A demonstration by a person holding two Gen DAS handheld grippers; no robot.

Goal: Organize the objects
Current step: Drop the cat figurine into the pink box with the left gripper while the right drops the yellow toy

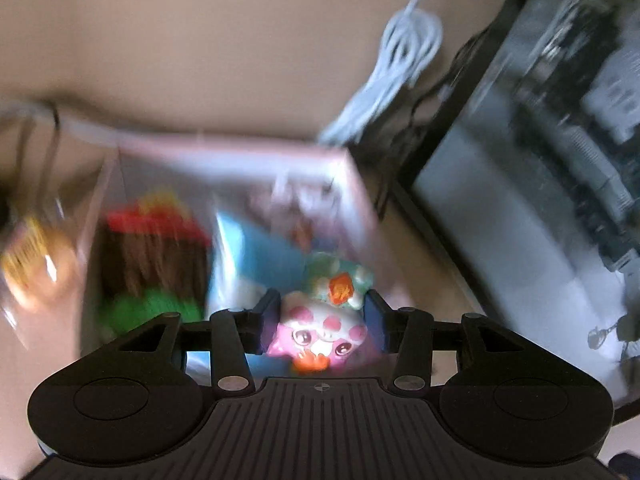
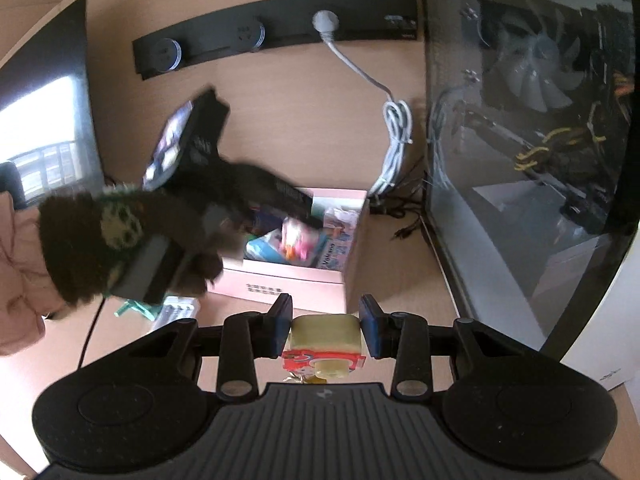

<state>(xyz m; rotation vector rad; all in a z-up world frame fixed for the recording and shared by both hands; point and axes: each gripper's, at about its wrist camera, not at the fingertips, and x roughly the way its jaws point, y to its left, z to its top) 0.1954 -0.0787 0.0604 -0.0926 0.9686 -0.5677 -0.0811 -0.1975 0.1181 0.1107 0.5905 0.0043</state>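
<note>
My left gripper (image 1: 322, 316) is shut on a pink and white cat figurine (image 1: 320, 336) with a teal flowered hat, held over the open pink box (image 1: 352, 184). The box holds a red, brown and green toy (image 1: 156, 248) and blue packets (image 1: 264, 256). In the right wrist view the left gripper (image 2: 296, 236) hangs over the same box (image 2: 288, 284), held by a hand in a dark glove (image 2: 100, 240). My right gripper (image 2: 325, 326) is shut on a pale yellow block with a red label (image 2: 324, 338), just in front of the box.
A glass-sided computer case (image 2: 528, 120) stands close on the right. A black power strip (image 2: 280, 28) with a grey coiled cable (image 2: 396, 132) lies behind the box. A white pack (image 2: 178, 310) and a teal item lie left of the box. A yellow packet (image 1: 32, 256) sits left.
</note>
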